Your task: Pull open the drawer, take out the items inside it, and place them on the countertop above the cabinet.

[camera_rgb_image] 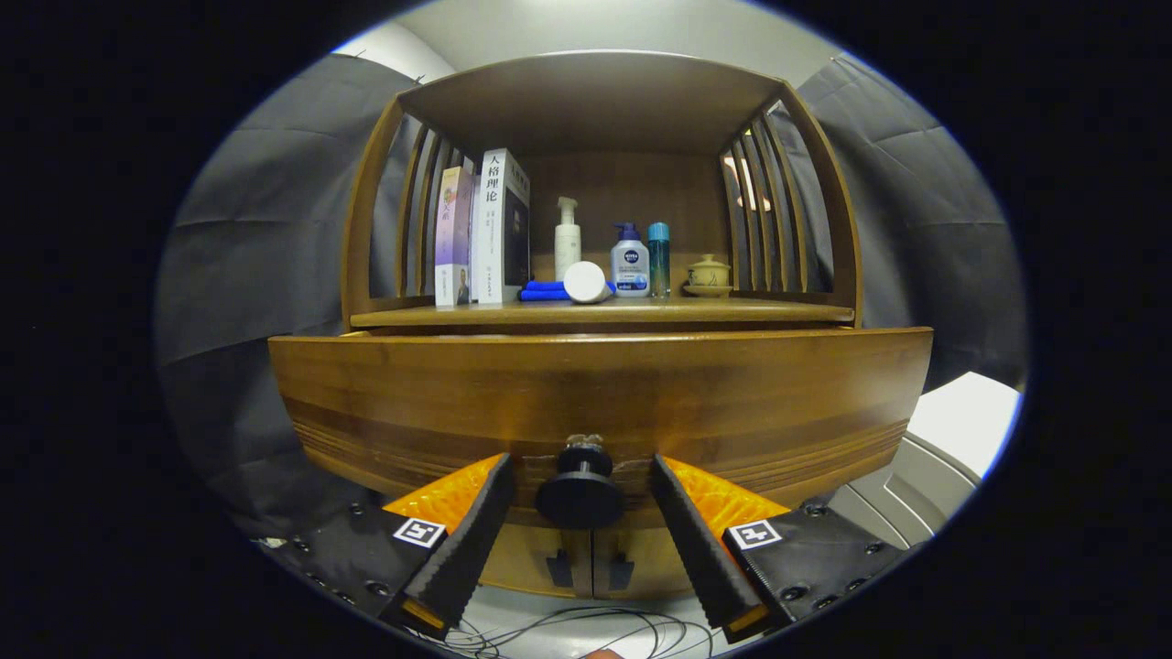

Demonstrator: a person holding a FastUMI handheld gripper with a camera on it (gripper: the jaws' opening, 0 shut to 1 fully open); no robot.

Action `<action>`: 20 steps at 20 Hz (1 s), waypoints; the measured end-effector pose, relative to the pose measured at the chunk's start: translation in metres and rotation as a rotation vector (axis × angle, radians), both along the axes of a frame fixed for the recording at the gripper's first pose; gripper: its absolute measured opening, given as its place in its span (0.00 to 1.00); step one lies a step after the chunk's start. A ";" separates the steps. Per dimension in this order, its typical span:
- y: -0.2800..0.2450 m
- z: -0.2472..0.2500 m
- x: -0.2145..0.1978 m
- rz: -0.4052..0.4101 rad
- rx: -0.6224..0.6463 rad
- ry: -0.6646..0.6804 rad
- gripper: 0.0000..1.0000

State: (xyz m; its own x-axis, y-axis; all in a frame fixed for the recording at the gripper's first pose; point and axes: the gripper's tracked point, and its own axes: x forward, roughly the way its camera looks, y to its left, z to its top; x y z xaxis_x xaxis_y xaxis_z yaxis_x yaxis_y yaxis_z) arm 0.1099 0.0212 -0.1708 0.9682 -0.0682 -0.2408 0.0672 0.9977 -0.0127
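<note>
Gripper (580, 476) fingers apart around drawer (600, 407) knob (580, 492), seemingly untouching.

drawer (600, 394) interior hidden behind its front

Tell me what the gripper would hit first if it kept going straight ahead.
Most likely the black drawer knob, which sits between the open gripper's fingers, with the wooden drawer front right behind; exact depth is unclear.

The gripper (581, 476) has two wedge-shaped fingers (467, 540) with ribbed faces, set apart, on dark bodies studded with screws, each bearing a square black-and-white marker (419, 532)
</note>
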 end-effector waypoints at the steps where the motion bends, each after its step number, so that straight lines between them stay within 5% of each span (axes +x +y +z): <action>1: 0.000 0.001 0.005 -0.003 -0.002 -0.007 0.96; 20: -0.010 -0.007 0.086 -0.029 -0.053 0.000 0.97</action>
State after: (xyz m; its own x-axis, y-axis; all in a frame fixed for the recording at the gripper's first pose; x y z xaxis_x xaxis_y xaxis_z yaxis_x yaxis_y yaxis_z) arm 0.1963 0.0107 -0.1774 0.9657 -0.1087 -0.2358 0.0958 0.9933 -0.0653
